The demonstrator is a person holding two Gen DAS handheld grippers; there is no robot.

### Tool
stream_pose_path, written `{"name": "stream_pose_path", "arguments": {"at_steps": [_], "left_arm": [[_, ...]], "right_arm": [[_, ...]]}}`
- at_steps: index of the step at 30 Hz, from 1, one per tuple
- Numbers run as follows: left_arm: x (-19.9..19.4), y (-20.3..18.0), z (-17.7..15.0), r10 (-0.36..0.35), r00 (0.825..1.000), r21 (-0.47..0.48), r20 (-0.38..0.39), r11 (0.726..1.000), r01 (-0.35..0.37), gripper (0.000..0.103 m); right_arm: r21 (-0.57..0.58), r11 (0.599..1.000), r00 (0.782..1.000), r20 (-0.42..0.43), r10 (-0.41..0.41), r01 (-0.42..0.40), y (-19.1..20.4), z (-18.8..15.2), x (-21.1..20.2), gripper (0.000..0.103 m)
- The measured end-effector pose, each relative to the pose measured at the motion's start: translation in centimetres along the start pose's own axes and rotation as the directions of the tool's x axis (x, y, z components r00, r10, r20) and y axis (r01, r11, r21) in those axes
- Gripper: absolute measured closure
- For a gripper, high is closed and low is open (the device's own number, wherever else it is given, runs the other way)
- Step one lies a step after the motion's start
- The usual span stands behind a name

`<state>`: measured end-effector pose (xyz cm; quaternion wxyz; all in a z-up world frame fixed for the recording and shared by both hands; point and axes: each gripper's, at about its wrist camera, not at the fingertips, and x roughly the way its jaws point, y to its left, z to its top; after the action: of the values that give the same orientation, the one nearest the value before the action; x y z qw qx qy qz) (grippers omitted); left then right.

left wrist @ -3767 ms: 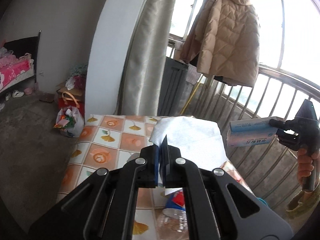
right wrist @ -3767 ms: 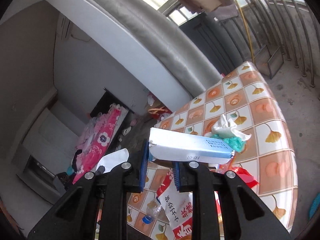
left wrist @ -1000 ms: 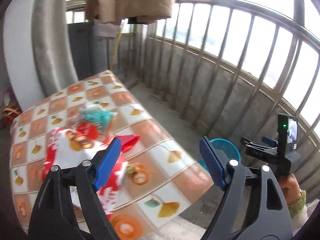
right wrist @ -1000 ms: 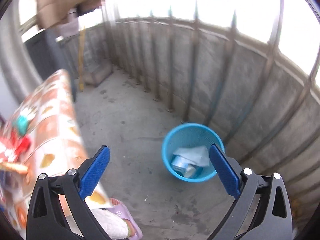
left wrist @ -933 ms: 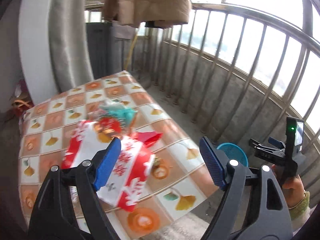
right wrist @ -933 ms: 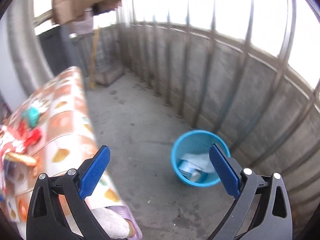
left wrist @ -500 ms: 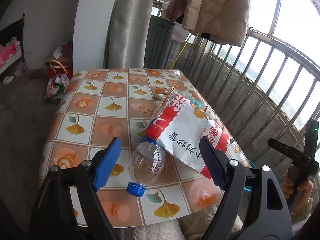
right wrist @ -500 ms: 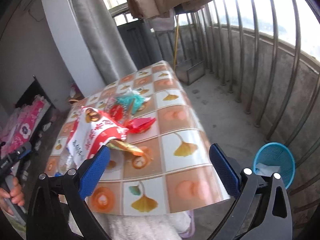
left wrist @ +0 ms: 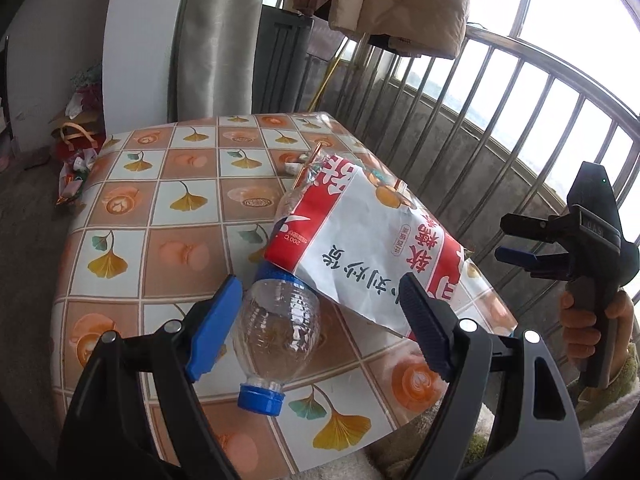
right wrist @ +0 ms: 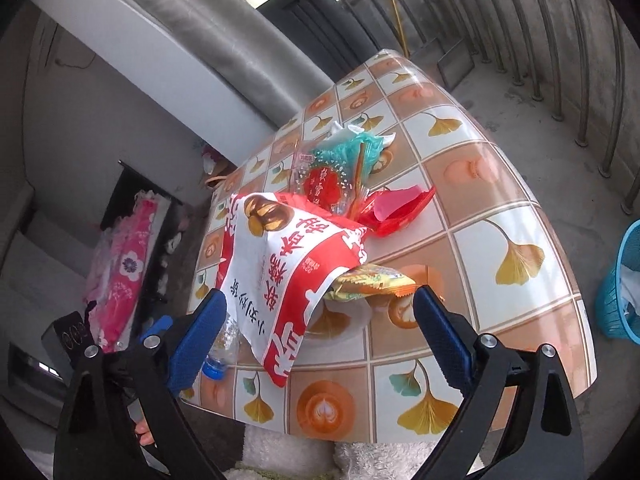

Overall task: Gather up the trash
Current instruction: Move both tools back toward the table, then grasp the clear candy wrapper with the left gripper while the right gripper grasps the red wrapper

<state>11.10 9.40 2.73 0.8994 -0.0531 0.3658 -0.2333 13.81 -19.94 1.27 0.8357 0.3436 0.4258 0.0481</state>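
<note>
A clear plastic bottle (left wrist: 276, 328) with a blue cap lies on the tiled table (left wrist: 168, 208), partly under a large red and white bag (left wrist: 360, 240). My left gripper (left wrist: 320, 328) is open, its jaws either side of the bottle. My right gripper (right wrist: 320, 332) is open and empty over the bag (right wrist: 280, 272), near the table's front edge. A yellow wrapper (right wrist: 372, 280), a red wrapper (right wrist: 396, 208) and a teal bag (right wrist: 348, 152) lie beyond. The right gripper also shows in the left wrist view (left wrist: 524, 244).
A blue bin (right wrist: 620, 288) with trash stands on the floor right of the table. Metal railing (left wrist: 500, 120) runs behind. A beige jacket (left wrist: 392, 4) hangs above. Bags (left wrist: 76, 160) sit on the floor at left.
Both grippers let go of the tissue and box into the bin, then swung back to the table. The left gripper has closed in around the bottle.
</note>
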Motion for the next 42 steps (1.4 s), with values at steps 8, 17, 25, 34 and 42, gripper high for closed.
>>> {"name": "stream_pose_path", "arguments": {"at_steps": [8,17,25,34,42], "left_arm": [[2.1,2.1,4.6,-0.03,0.999,-0.064,0.024,0.997,0.032,0.027],[7.4,3.3,11.7,-0.115,0.993,-0.119,-0.038,0.987,0.109,0.036],[18.8,4.5,18.1,-0.25,0.934,-0.166,-0.256,0.963,0.212,0.041],[28.4,5.0,16.9,-0.245,0.865,-0.185,-0.439,0.966,0.18,0.049],[30.1,6.0,16.6,-0.347,0.827,-0.284,-0.441,0.929,0.238,0.061]], "right_arm": [[0.272,0.961,0.997,-0.056,0.061,-0.044,-5.4,3.5,3.4,0.027],[0.399,0.917,0.989,-0.134,0.067,-0.008,-9.4,4.9,8.4,0.04],[0.403,0.915,0.984,-0.151,0.091,-0.023,-10.1,5.8,10.4,0.045],[0.43,0.901,0.979,-0.158,0.132,-0.052,-11.2,6.2,10.9,0.053],[0.452,0.888,0.967,-0.178,0.183,-0.085,-11.9,6.6,11.3,0.06]]}}
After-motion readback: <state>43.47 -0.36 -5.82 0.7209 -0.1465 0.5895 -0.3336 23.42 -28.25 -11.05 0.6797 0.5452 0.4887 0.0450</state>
